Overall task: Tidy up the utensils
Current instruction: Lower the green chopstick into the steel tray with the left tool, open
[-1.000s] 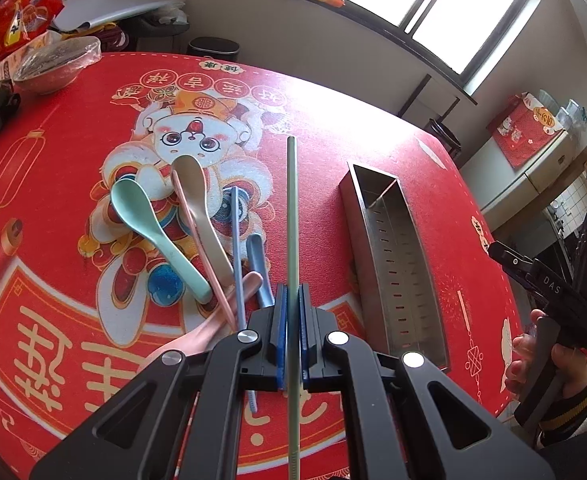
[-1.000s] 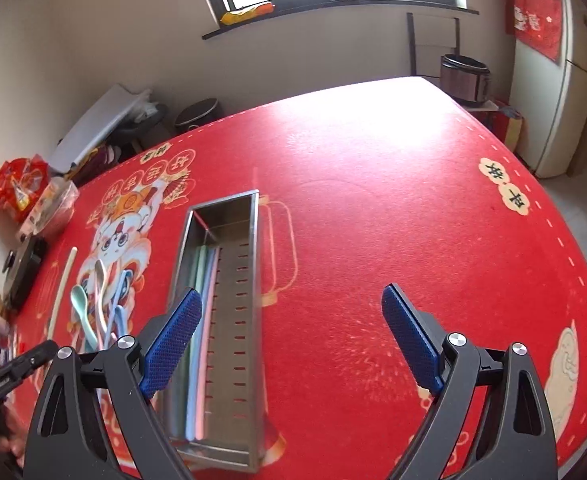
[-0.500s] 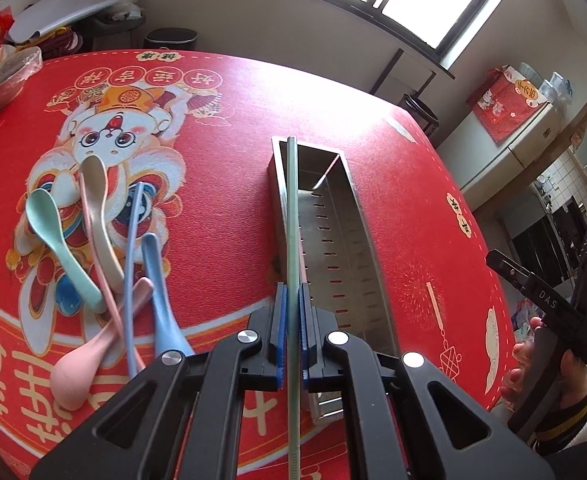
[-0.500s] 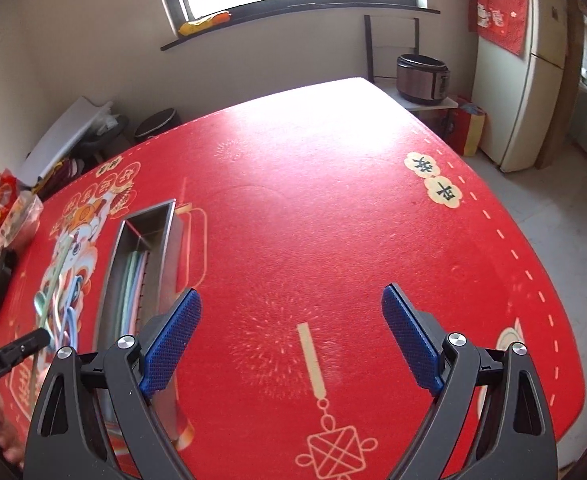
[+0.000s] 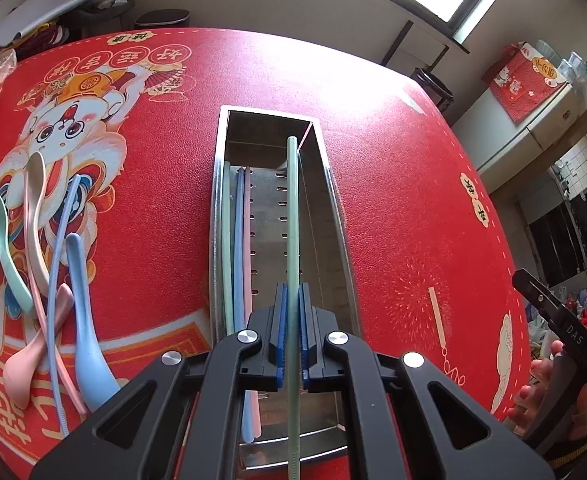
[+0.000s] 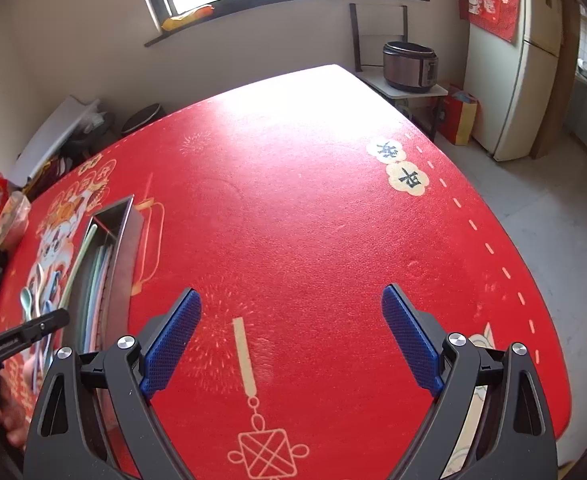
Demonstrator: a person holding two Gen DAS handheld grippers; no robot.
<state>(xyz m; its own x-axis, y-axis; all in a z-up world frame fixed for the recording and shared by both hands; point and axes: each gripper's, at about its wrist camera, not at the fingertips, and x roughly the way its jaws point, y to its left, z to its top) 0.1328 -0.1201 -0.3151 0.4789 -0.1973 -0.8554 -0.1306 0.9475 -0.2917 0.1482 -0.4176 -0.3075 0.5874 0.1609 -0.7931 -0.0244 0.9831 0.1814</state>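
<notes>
— Changed since a second ago?
— Carried off the spoon pile [image 5: 49,280], left of the steel tray [image 5: 335,216]. Green chopstick [image 5: 292,220] now lined up over the tray, above three already inside along the left wall.
— Fingers?
— Left gripper [image 5: 292,334] clenched on the chopstick; right gripper [image 6: 291,338] spread wide, empty, right of the tray.
— Meaning?
— Probably lowering and letting go next.
</notes>
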